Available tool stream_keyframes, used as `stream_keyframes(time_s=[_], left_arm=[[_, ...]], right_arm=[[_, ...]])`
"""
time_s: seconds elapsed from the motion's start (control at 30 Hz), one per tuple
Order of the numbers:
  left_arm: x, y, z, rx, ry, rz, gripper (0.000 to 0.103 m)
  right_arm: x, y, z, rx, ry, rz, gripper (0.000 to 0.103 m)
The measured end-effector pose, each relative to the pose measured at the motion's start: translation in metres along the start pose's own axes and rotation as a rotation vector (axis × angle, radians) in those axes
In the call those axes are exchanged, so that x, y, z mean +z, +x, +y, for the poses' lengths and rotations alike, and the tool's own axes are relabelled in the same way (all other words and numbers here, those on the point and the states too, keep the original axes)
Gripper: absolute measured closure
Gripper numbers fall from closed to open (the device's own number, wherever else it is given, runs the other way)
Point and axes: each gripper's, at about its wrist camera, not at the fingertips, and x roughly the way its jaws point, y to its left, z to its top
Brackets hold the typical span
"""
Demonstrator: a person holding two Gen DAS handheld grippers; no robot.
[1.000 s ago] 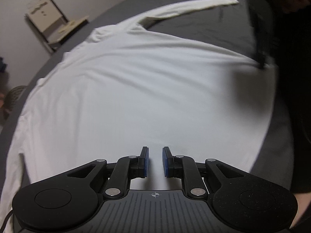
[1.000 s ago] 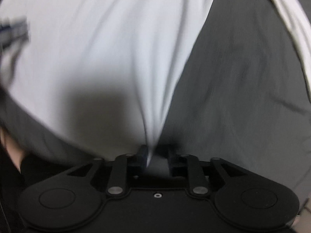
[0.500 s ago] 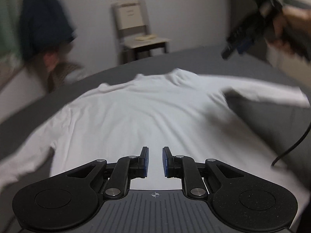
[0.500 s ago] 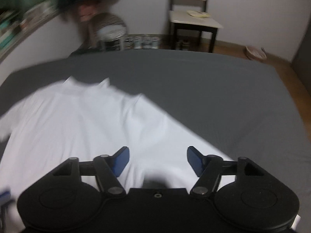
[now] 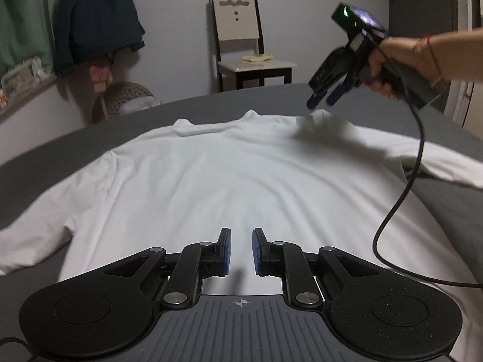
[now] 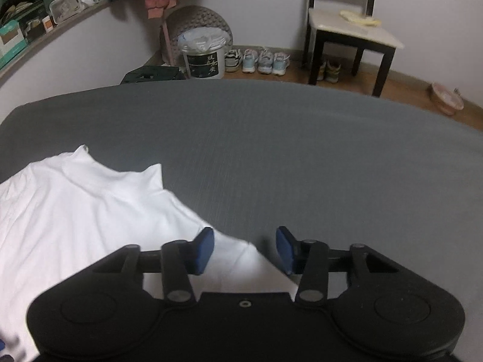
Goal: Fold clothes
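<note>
Right gripper (image 6: 244, 249) has let go of the shirt (image 5: 226, 181), now spread flat mid-frame on the bed (image 6: 302, 150); its jaws gape empty, probably hovering over the shoulder. Left gripper (image 5: 240, 252) hangs slightly parted, empty, above the hem. Folding can start.

White bucket (image 6: 203, 57) on the floor: dark label with pale Chinese characters, roughly "双…", too blurred to read surely. Boxes on the wall shelf (image 6: 12, 42) carry print, illegible. Nothing else readable.
</note>
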Motion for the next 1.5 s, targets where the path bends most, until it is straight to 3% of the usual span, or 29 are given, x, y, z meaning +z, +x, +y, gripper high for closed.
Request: stream_keyframes(time_s=[0.07, 0.13, 0.23, 0.33, 0.47, 0.5, 0.57, 0.6, 0.67, 0.73, 0.87, 0.97, 1.0, 1.03, 1.07, 1.17, 1.27, 1.3, 1.37, 1.4, 1.43, 1.5], left_arm=[[-0.001, 0.006, 0.007, -0.010, -0.031, 0.006, 0.088], [-0.004, 0.012, 0.013, -0.026, -0.056, 0.014, 0.088], [-0.006, 0.017, 0.014, -0.023, -0.057, 0.033, 0.088], [-0.006, 0.018, 0.014, -0.007, -0.060, 0.041, 0.088], [-0.005, 0.017, 0.018, 0.002, -0.081, 0.043, 0.088], [-0.006, 0.017, 0.020, 0.005, -0.091, 0.048, 0.088], [-0.006, 0.018, 0.023, 0.015, -0.116, 0.066, 0.088], [-0.007, 0.018, 0.025, 0.020, -0.134, 0.074, 0.088], [-0.007, 0.019, 0.030, 0.024, -0.172, 0.077, 0.088], [-0.008, 0.020, 0.035, 0.036, -0.204, 0.076, 0.088], [-0.011, 0.023, 0.045, 0.039, -0.250, 0.080, 0.088], [-0.012, 0.026, 0.048, 0.038, -0.263, 0.084, 0.088], [-0.013, 0.027, 0.049, 0.038, -0.265, 0.084, 0.088], [-0.013, 0.027, 0.049, 0.036, -0.268, 0.083, 0.088], [-0.013, 0.028, 0.050, 0.035, -0.272, 0.081, 0.088], [-0.013, 0.030, 0.053, 0.041, -0.286, 0.077, 0.088], [-0.014, 0.031, 0.057, 0.053, -0.312, 0.077, 0.088], [-0.015, 0.031, 0.060, 0.054, -0.328, 0.076, 0.088], [-0.016, 0.030, 0.068, 0.061, -0.376, 0.060, 0.088], [-0.016, 0.028, 0.073, 0.066, -0.402, 0.048, 0.088], [-0.017, 0.026, 0.078, 0.073, -0.430, 0.036, 0.088], [-0.017, 0.018, 0.096, 0.107, -0.518, -0.001, 0.088]], right_arm=[[0.002, 0.013, -0.005, 0.043, 0.024, 0.036, 0.066], [-0.001, 0.022, -0.006, 0.075, 0.017, 0.080, 0.079], [-0.007, 0.024, -0.004, 0.074, -0.032, 0.060, 0.095], [-0.012, 0.013, -0.013, 0.004, 0.027, -0.052, 0.097], [-0.030, 0.020, -0.019, -0.059, 0.082, -0.092, 0.096], [-0.031, 0.018, -0.018, -0.059, 0.097, -0.106, 0.093], [-0.031, 0.013, -0.016, -0.061, 0.122, -0.137, 0.074], [-0.029, 0.008, -0.012, -0.068, 0.129, -0.164, 0.059], [-0.020, 0.000, -0.001, -0.036, 0.128, -0.234, 0.057], [-0.010, -0.001, 0.013, 0.019, 0.123, -0.241, 0.058], [0.009, 0.013, 0.048, 0.068, 0.048, -0.193, 0.060], [0.013, 0.030, 0.071, 0.060, -0.011, -0.153, 0.068], [0.013, 0.035, 0.075, 0.060, -0.025, -0.135, 0.087], [0.013, 0.040, 0.079, 0.059, -0.040, -0.117, 0.099], [0.013, 0.045, 0.082, 0.059, -0.054, -0.098, 0.100], [0.013, 0.040, 0.091, -0.039, -0.091, -0.199, 0.100], [0.012, 0.047, 0.092, -0.054, -0.051, -0.170, 0.100], [0.011, 0.049, 0.094, -0.067, -0.057, -0.160, 0.097], [0.013, 0.045, 0.100, -0.083, -0.056, -0.141, 0.072], [0.013, 0.035, 0.103, -0.076, -0.055, -0.168, 0.050], [0.013, 0.025, 0.106, -0.068, -0.054, -0.195, 0.044], [0.010, 0.004, 0.115, -0.029, -0.045, -0.236, 0.043]])
